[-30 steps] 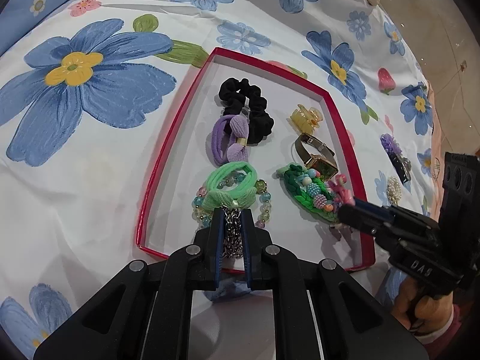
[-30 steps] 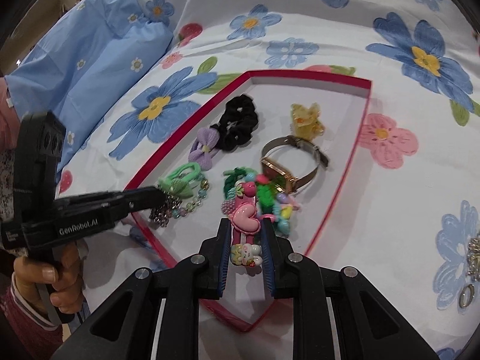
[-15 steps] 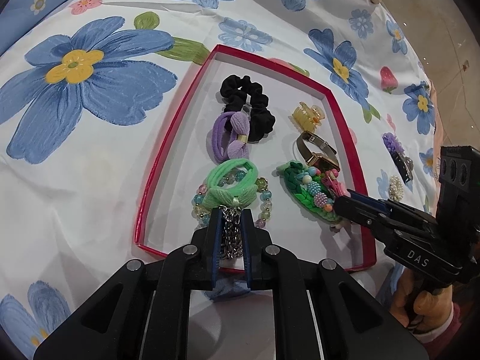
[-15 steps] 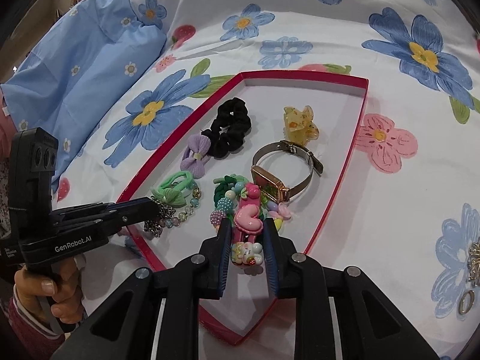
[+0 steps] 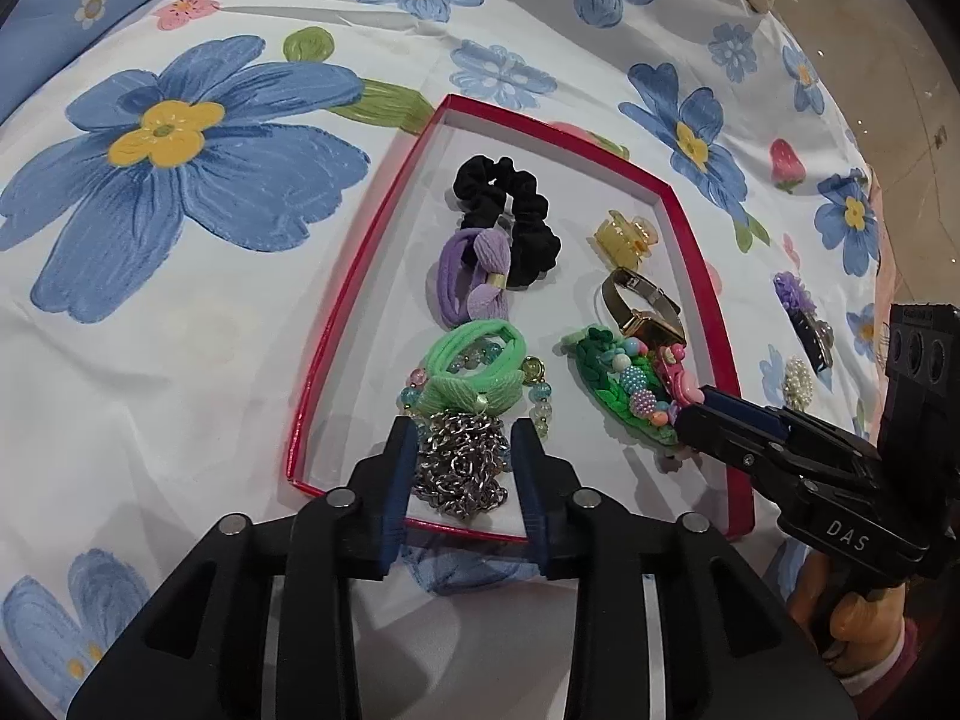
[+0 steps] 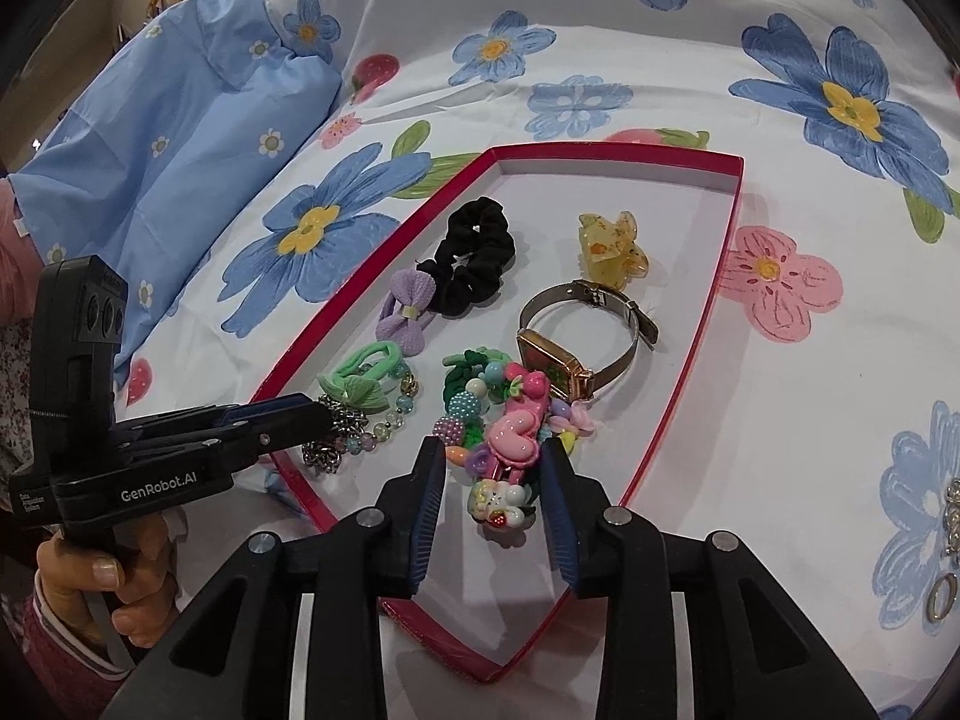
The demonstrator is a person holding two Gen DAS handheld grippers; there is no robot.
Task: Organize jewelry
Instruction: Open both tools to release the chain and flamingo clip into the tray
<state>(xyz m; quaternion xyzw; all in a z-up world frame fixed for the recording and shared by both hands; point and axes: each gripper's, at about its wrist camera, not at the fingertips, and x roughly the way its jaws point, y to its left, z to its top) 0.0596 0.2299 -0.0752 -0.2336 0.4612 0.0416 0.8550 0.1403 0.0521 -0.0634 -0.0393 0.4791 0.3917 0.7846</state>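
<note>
A red-rimmed tray (image 5: 360, 276) (image 6: 690, 372) lies on a flowered sheet. My left gripper (image 5: 465, 438) hovers over its near left corner, jaws opening. A silver chain (image 5: 462, 468) lies heaped on the tray floor between the fingers, no longer pinched. My right gripper (image 6: 495, 456) is also opening. A pink heart hair clip (image 6: 516, 432) rests between its pads with gaps on both sides, leaning on a green beaded piece (image 6: 468, 396). Each gripper shows in the other's view: right gripper (image 5: 696, 405), left gripper (image 6: 318, 414).
The tray also holds a black scrunchie (image 5: 510, 210), a purple bow tie (image 5: 474, 282), a green bow tie (image 5: 474, 372) on a bead bracelet, a yellow claw clip (image 6: 612, 246) and a watch (image 6: 576, 336). Outside lie a purple clip (image 5: 798, 300), a pearl piece (image 5: 798, 381) and rings (image 6: 939, 597).
Both pairs of jaws have widened. The chain has dropped from the left pads into a heap in the tray. The pink clip has come free of the right pads.
</note>
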